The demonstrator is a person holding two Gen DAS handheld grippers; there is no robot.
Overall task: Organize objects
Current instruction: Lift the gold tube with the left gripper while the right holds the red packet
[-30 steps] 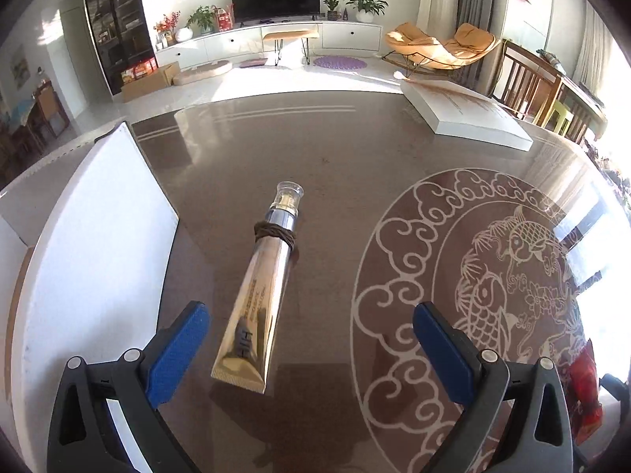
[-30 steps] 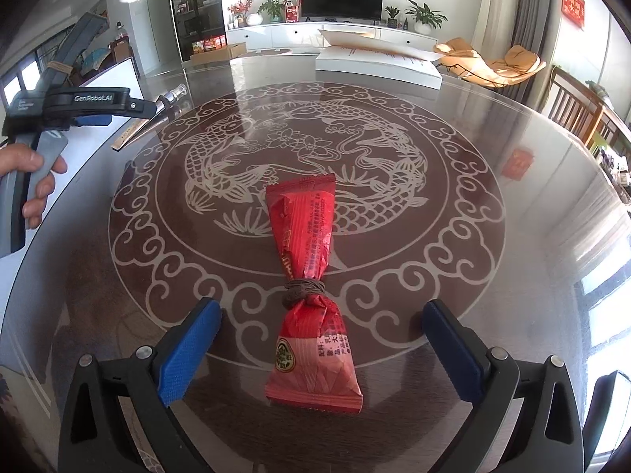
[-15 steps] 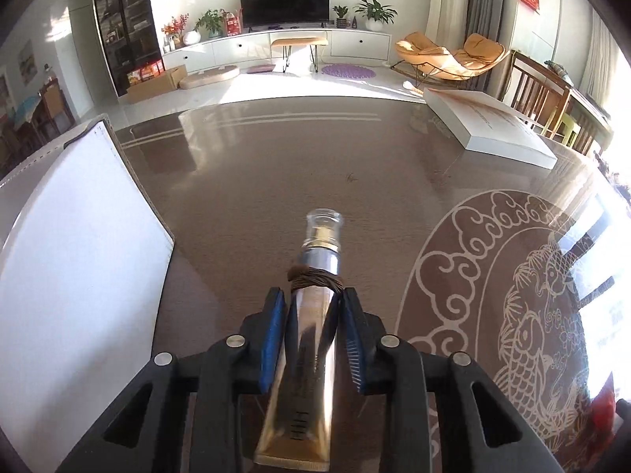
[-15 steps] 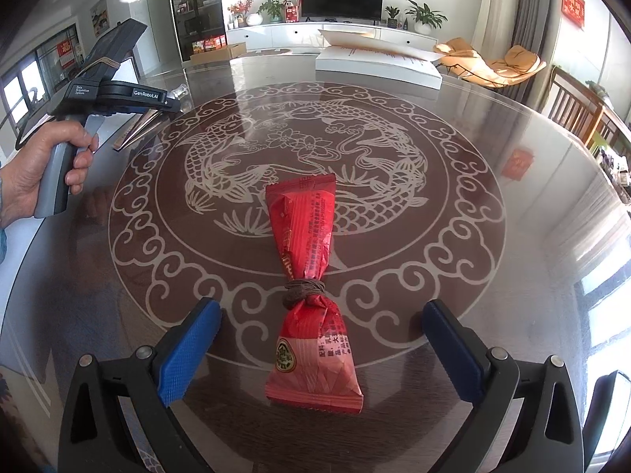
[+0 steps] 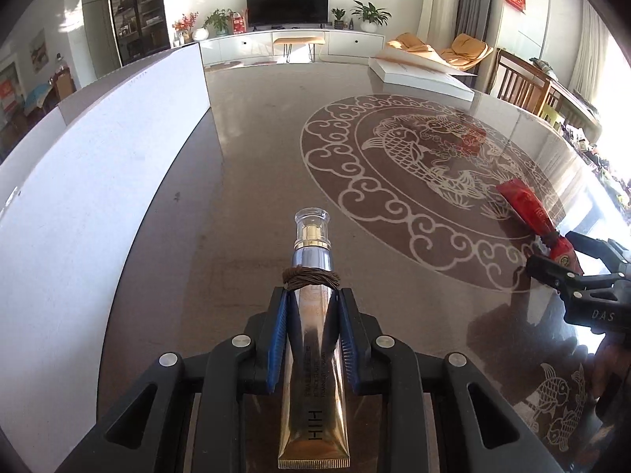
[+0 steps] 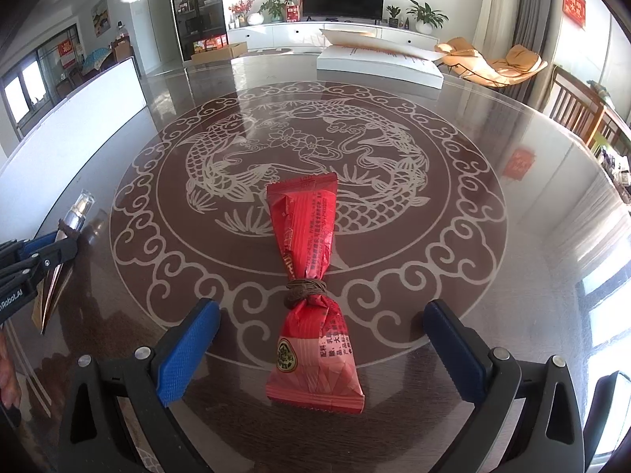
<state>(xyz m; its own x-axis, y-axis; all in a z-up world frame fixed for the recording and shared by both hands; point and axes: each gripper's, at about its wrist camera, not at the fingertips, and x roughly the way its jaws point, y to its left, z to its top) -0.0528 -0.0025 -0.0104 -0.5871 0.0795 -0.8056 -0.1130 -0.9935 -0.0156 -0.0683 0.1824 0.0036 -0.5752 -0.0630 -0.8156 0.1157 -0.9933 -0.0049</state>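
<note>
L claw (image 5: 311,339) clamped tight on the gold tube (image 5: 313,374) — blue pads (image 5: 278,339) press both sides of the body, just behind the brown cord (image 5: 311,279) wound round its neck. Clear cap (image 5: 311,222) points to 12 o'clock in L wrist view, crimped end at 6. Tube label reads "HIH", with smaller print above it, too fine to read. Can't tell if the tube is lifted or touching the desk (image 5: 256,181).

R claw (image 6: 315,347) wide open, nothing gripped. Red snack packet (image 6: 311,287) lies flat on the desk between its pads (image 6: 185,351), touching neither. Brown cord (image 6: 305,291) cinches the packet approx mid-length. Packet carries a round green/gold emblem at the near end plus Chinese print; not legible at this res.

Packet sits on the white fish-and-cloud medallion (image 6: 307,157) in the desk top, towards its 6 o'clock edge. In R wrist view the L claw shows at 9 o'clock w/ the tube in it; body lettering reads "nRobot.AI", partly cut off. In L wrist view the R claw is at 3 o'clock, marked "DAS", with the packet's near end at its tips.

White board (image 5: 98,181) at 9–10 o'clock in L view, flat white box (image 6: 378,63) at 12 in R view. Red wall hanging (image 6: 574,4) w/ gold characters at 1–2 o'clock; unreadable.
</note>
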